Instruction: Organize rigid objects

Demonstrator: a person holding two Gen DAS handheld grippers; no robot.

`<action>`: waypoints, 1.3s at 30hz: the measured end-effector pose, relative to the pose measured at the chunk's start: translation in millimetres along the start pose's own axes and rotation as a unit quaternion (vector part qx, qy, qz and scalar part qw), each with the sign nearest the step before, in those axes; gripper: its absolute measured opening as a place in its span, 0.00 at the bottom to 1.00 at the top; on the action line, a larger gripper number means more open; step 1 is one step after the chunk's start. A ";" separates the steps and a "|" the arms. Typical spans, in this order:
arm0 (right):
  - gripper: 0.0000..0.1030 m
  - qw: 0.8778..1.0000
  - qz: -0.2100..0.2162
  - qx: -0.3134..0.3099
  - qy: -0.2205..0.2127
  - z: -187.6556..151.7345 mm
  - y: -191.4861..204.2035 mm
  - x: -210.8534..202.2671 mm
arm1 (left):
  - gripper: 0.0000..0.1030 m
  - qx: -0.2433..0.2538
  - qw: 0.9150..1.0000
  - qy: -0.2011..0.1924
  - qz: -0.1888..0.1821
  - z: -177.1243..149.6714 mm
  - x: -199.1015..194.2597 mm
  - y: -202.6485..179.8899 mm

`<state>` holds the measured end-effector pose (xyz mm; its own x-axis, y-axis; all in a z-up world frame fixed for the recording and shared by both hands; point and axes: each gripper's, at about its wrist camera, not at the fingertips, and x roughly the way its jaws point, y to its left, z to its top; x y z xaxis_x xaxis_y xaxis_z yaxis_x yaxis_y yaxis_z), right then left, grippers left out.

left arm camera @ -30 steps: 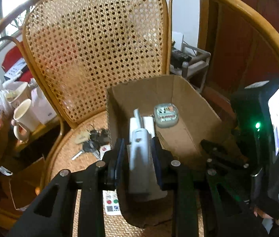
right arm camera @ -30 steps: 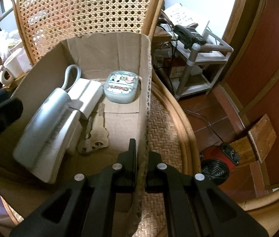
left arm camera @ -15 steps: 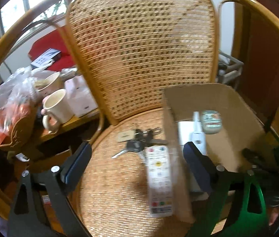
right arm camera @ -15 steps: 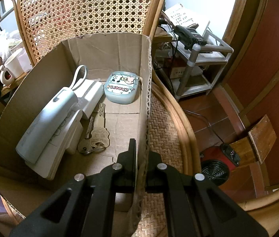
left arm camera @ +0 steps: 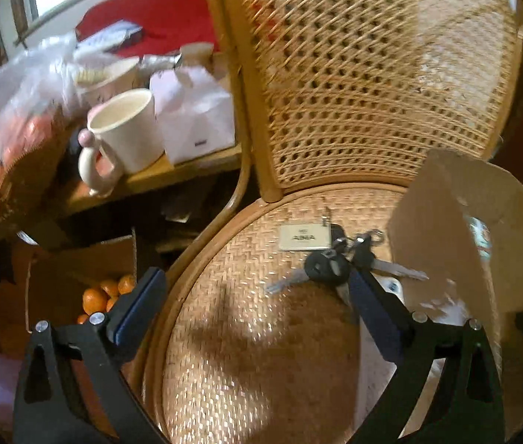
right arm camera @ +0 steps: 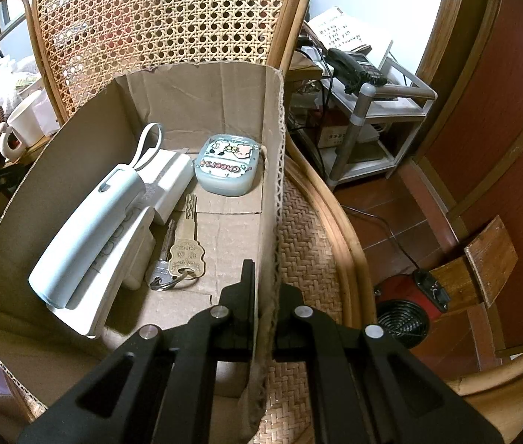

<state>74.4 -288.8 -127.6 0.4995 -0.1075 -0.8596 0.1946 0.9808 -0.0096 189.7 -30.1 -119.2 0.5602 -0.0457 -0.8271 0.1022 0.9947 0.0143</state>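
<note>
Black-headed keys [left arm camera: 329, 264] lie on the wicker seat just left of the cardboard box [left arm camera: 461, 229], ahead of the left gripper [left arm camera: 257, 296] (jaws just opened wide, nothing between). The right gripper [right arm camera: 263, 296] clamps the box wall.

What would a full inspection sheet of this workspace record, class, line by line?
Surface: woven chair seat, bearing a cardboard box.
Job's things: bunch of keys on the seat; in the box a pale blue case, white slabs, brass key, cartoon tin.
Clutter: mug, bagged goods, oranges.
Grippers: left gripper jaws just opened wide, empty; right gripper clamps the box wall.
Cables: black cord on the floor.
Surroundings: shelf trolley, telephone.
</note>
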 end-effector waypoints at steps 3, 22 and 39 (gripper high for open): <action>0.06 1.000 0.000 -0.001 0.001 0.3 -0.1 -0.3 | 0.95 -0.009 1.000 0.009 -0.001 1.2 19.6 0.9; 0.06 1.000 -0.001 -0.003 0.000 0.9 -1.7 0.2 | 0.95 -0.028 0.999 0.042 -0.016 2.7 85.7 -14.5; 0.06 1.000 -0.002 -0.002 0.000 0.2 -2.4 0.8 | 0.54 0.065 0.996 0.031 -0.045 -3.7 91.6 -40.4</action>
<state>74.5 -291.2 -128.2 0.4996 -0.1110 -0.8591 0.1922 0.9812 -0.0149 233.9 -74.2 -197.6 0.4926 -0.1253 -0.8612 0.2582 0.9661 0.0072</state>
